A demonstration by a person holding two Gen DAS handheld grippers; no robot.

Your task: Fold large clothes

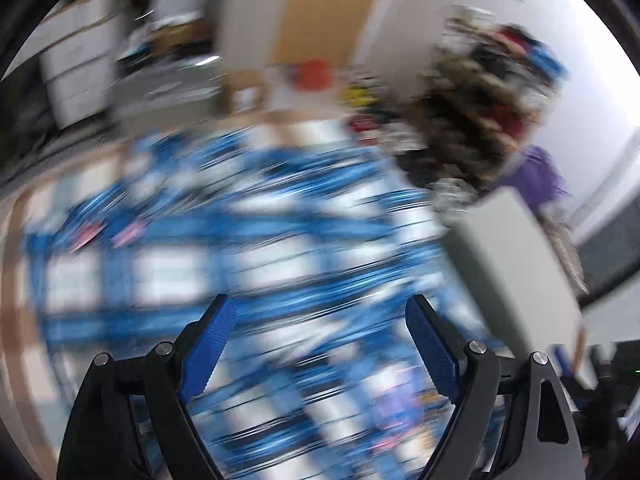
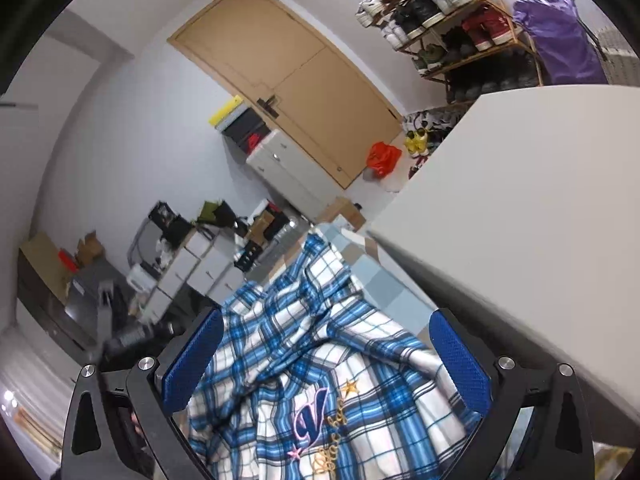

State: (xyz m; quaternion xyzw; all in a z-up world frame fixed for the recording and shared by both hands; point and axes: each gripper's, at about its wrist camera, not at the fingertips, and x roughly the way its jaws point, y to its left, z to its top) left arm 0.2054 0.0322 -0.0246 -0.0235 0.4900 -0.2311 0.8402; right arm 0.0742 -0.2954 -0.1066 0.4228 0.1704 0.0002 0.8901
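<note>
A blue and white plaid shirt [image 1: 248, 248] fills the middle of the left wrist view, heavily blurred by motion. My left gripper [image 1: 320, 308] is open above it, with nothing between its blue pads. In the right wrist view the same shirt [image 2: 312, 360] lies crumpled with an embroidered "V" logo and gold stars facing up. My right gripper [image 2: 326, 322] is open, its blue fingers [image 2: 460, 360] spread either side of the cloth without clamping it.
A white table [image 2: 520, 208] rises at the right, also in the left wrist view [image 1: 516, 268]. A shoe rack [image 2: 448, 16], purple bag [image 2: 560, 36], tan door [image 2: 312, 92], white drawers [image 2: 280, 164] and cluttered boxes [image 2: 256, 232] stand behind. Checkered floor mat [image 2: 384, 280] lies under the shirt.
</note>
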